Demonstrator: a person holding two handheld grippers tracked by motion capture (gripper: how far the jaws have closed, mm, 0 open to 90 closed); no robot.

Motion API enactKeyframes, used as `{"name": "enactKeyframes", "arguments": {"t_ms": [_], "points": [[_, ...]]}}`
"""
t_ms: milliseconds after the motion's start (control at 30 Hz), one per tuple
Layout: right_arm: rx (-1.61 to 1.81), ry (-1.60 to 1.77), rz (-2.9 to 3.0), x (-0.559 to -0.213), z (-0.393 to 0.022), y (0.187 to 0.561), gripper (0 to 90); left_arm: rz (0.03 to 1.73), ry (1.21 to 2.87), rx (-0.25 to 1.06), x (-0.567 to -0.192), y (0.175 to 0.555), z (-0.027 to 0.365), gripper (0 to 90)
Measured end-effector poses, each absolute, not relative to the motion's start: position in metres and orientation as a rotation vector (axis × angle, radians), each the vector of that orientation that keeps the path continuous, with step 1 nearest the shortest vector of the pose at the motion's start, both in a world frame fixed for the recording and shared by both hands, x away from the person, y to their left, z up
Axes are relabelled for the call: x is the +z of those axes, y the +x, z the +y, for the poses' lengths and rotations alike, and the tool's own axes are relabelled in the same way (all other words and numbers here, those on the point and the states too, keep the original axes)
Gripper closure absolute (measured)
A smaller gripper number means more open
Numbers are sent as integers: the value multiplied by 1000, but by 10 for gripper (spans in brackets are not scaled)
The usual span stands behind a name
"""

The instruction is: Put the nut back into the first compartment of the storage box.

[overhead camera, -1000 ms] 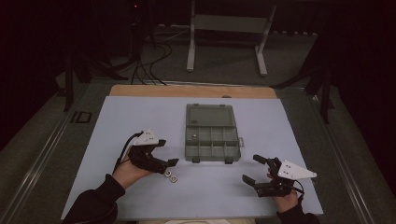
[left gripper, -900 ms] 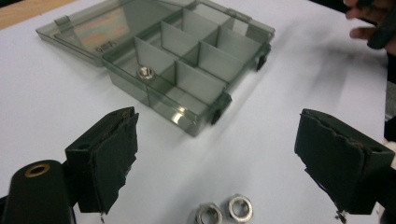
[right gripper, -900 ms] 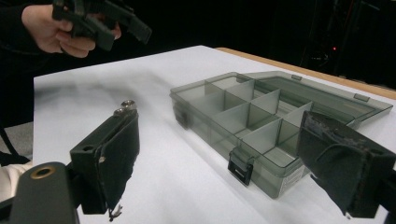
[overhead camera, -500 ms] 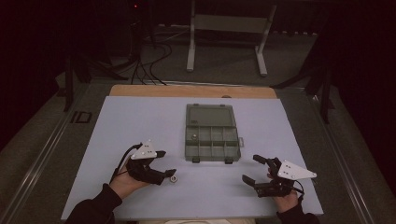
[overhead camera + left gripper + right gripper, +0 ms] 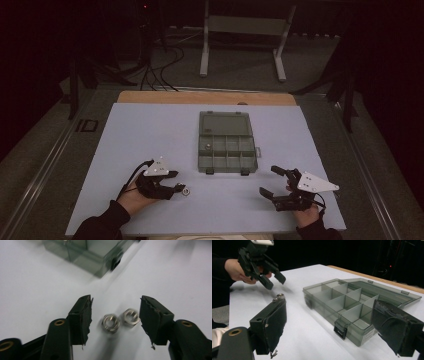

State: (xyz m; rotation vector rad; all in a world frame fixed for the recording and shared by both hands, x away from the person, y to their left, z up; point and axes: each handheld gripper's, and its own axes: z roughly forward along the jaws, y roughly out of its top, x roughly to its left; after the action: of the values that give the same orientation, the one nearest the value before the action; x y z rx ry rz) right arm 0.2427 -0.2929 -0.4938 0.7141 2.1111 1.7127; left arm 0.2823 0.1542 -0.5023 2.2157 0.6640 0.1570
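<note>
Left gripper (image 5: 115,315): two black jaws faced with worn, ragged-edged dark padding, recorded low over the white table sheet (image 5: 150,130). Its jaws had just been closing and stood part-way in, pads bare, pressing on nothing.

Item, between the pads: two hex nuts (image 5: 121,319), small, bright silver metal, six-sided with round threaded bores, laid flat on the sheet and touching each other. The pair was set side by side along the line from one pad to the other, so its long axis ran across the jaws' gap. The far-side nut lay just beside one pad (image 5: 152,317); the other nut was apart from the opposite pad (image 5: 82,320). Judged: further closing would push the two together before either is gripped.

Item, farther ahead of the jaws: organiser box (image 5: 227,145), smoky translucent plastic, rectangular, lid laid open away from the person, interior split by thin dividers into small compartments, dark latches on the near wall. A small metal piece was noted in one compartment (image 5: 206,146); its kind could not be told.

Item, well apart beyond the box: right gripper (image 5: 274,181), jaws spread wide, nothing held, resting low near the table's front edge. The left gripper was by far the nearer to the nuts.
</note>
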Motion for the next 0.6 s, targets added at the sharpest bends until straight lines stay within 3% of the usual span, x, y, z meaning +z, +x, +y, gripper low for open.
{"name": "enactKeyframes", "arguments": {"t_ms": [100, 600], "points": [[1713, 714, 2111, -494, -293, 243, 135, 664, 2239, 155, -509, 283, 154, 498], [1713, 714, 2110, -494, -293, 243, 136, 652, 2316, 177, -520, 289, 143, 587]]}}
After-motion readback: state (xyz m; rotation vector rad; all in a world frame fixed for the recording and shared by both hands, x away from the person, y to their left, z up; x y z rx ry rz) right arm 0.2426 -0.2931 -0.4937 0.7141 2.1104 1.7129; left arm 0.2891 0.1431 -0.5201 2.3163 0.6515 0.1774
